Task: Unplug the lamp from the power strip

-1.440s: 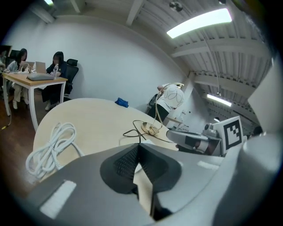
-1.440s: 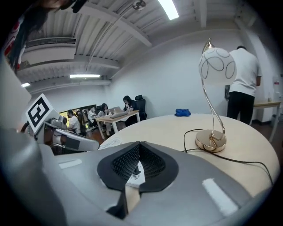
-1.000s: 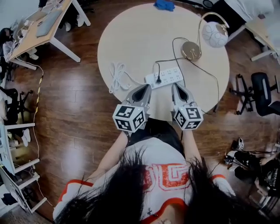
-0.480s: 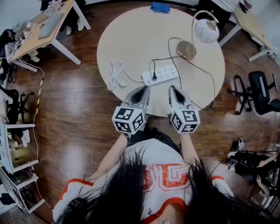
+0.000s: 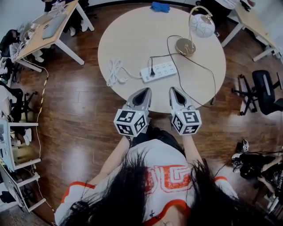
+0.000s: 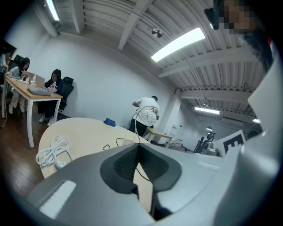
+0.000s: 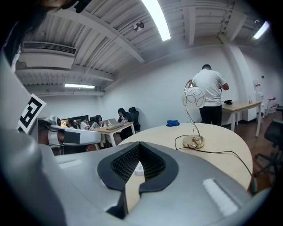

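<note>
On the round table (image 5: 132,31) lies a white power strip (image 5: 158,70) with a black plug (image 5: 152,72) in its left end. The plug's thin black cord loops over to the lamp's brass base (image 5: 185,46); its white globe head (image 5: 202,25) hangs over the far right edge. My left gripper (image 5: 144,91) and right gripper (image 5: 173,91) hover side by side over the table's near edge, short of the strip, both shut and empty. In the right gripper view the lamp (image 7: 193,98) stands ahead to the right, and a bit of the strip (image 7: 139,167) shows behind the shut right gripper (image 7: 139,145). The left gripper (image 6: 138,146) shows its pads together.
A coiled white cable (image 5: 116,73) lies left of the strip and reaches its left end. A blue cloth (image 5: 160,6) sits at the far edge. Desks (image 5: 48,26) stand at far left and far right, an office chair (image 5: 265,92) at right. A person (image 7: 210,88) stands beyond the table.
The table and strip have slid up and left in the head view, so the gap between my fingertips and the strip has grown. Both grippers stay shut.
</note>
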Available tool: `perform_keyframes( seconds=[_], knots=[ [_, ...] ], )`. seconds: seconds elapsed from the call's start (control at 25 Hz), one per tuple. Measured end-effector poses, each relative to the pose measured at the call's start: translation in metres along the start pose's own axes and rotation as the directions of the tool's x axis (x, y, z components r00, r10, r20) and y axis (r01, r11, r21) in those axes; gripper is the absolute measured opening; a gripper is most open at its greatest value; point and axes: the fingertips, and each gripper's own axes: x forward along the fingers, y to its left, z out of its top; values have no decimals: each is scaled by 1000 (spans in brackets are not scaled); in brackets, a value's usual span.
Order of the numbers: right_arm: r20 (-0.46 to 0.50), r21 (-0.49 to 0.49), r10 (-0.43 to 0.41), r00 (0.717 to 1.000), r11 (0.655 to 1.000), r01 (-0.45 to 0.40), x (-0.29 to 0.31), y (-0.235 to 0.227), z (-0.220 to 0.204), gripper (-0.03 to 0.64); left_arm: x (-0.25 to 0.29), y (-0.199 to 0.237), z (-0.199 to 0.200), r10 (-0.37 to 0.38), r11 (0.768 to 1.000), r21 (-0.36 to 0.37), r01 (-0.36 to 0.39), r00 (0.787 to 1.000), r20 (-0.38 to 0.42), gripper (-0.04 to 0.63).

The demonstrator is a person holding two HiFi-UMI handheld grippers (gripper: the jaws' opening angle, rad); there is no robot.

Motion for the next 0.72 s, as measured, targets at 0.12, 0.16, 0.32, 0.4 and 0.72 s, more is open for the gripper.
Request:
perform_keyframes(
  seconds=[0.12,0.16,0.32,0.4,0.72],
  knots=[
    [-1,5,9,1000,1000,-9,1,-1,-1,0,-2,-2,-2,12,1000,8,-12,1000,-1,0],
    [-1,6,13,1000,1000,-13,1,-1,-1,0,-4,-1,-2,16,1000,9,-16,1000,-2,0],
    [-5,-6,30,1000,1000,-30,3,5,-2,0,-7,1,-4,35,999,10,-35,999,-3,0],
    [-11,-13,37,999,999,-37,3,6,-3,0,-7,1,-4,38,999,10,-38,999,-3,0],
    [-25,-8,42,999,999,-43,5,7,-7,0,-9,5,-7,47,999,2,-47,999,-13,0]
  ],
)
